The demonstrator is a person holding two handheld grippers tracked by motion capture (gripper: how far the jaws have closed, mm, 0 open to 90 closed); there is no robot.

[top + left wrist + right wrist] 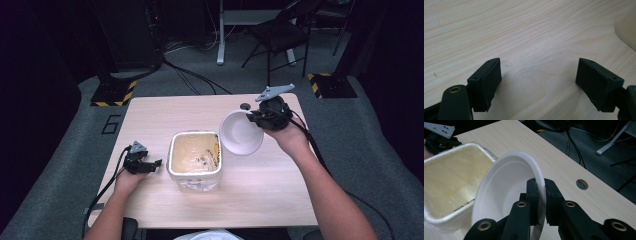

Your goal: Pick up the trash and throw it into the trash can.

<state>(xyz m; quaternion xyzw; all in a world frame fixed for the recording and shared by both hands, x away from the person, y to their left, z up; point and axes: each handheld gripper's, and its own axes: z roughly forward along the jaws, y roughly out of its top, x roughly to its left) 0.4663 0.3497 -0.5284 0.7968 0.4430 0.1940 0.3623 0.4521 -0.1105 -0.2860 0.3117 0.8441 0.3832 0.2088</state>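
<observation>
High view: the right tool (256,119) holds a white bowl (241,133) tilted beside a square tub (194,160) at mid-counter (260,190). Left gripper view: the left tool (539,82) gapes over bare wood. Right gripper view: jaws pinch the bowl's thin rim.

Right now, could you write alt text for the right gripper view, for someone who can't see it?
Two black jaws of the right gripper pinch the rim of a tilted white bowl, beside a cream square tub on a pale wooden table.
</observation>
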